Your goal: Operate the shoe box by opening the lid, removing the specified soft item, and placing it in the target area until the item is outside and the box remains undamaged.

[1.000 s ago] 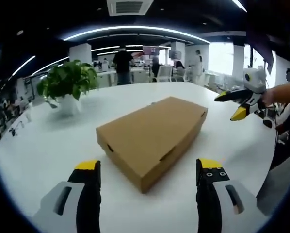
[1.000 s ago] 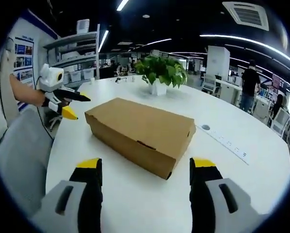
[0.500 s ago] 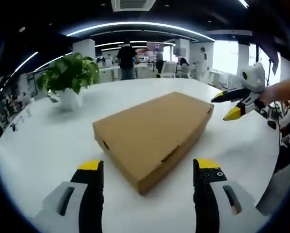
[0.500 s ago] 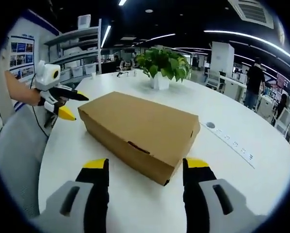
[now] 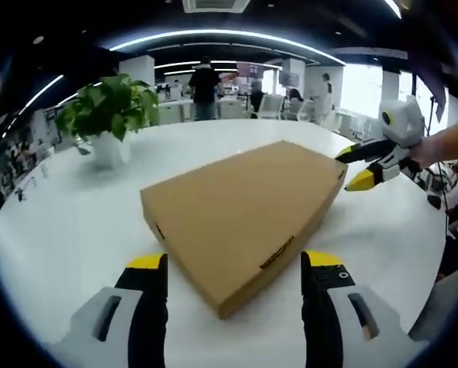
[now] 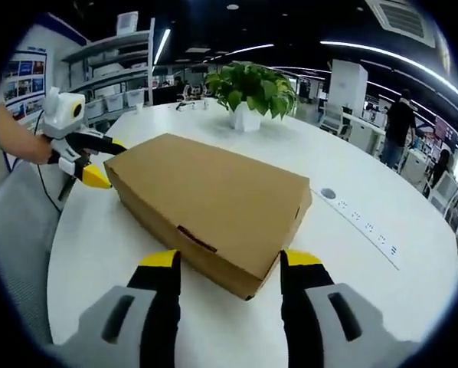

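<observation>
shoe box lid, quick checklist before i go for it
1. Lid shut and flat on the shoe box: ok, not yet opened.
2. Left gripper open, jaws either side of the near corner: ok.
3. Right gripper open, facing the opposite end: ok.
4. Box undamaged: ok, no dents or tears show.
5. Potted plant stands apart from the box: ok.
6. Soft item inside: cannot tell, lid hides it.
7. Target area: cannot tell, nothing marks it on the table.
</observation>
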The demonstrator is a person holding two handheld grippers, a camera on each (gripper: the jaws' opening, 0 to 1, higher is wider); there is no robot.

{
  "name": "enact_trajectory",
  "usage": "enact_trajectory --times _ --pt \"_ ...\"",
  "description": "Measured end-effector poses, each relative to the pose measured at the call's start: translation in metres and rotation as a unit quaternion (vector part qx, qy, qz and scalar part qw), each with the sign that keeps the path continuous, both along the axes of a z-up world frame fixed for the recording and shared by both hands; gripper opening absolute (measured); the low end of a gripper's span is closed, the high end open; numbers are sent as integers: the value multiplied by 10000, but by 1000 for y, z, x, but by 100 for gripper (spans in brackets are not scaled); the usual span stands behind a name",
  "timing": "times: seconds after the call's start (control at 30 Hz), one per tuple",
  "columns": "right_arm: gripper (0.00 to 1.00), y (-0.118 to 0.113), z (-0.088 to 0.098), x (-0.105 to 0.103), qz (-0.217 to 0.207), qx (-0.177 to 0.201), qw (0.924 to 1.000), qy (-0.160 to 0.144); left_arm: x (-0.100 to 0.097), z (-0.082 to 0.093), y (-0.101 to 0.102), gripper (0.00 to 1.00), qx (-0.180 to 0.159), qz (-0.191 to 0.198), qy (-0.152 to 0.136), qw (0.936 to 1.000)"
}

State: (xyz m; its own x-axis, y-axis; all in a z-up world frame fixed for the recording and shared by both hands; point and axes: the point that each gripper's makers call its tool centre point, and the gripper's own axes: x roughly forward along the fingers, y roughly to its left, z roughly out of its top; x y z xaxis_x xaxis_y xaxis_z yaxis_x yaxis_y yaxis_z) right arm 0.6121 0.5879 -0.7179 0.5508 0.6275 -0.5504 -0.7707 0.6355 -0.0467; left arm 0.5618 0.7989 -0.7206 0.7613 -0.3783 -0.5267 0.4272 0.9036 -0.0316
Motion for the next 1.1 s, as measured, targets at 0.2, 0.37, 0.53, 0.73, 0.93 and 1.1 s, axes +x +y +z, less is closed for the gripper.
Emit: enact_trajectory --times 0.2,0.37,0.53,0.73,0.93,1.1 --pt "46 0 -2 5 -100 34 9999 44 4 -4 2 69 3 79 56 10000" --pt "47 1 -4 4 -156 87 9997 161 3 -6 1 69 81 98 79 9999" --pt "47 1 -5 3 -223 115 9994 237 2 -6 0 68 71 102 73 9999" --pt "46 1 -5 3 -316 118 9991 267 1 -6 0 66 21 96 147 9998" --pt "45 4 -5 -2 -330 115 9990 287 1 -6 4 66 46 15 218 9998" --pt "44 7 -5 -6 -380 126 9987 301 0 -6 9 65 66 -85 253 9996"
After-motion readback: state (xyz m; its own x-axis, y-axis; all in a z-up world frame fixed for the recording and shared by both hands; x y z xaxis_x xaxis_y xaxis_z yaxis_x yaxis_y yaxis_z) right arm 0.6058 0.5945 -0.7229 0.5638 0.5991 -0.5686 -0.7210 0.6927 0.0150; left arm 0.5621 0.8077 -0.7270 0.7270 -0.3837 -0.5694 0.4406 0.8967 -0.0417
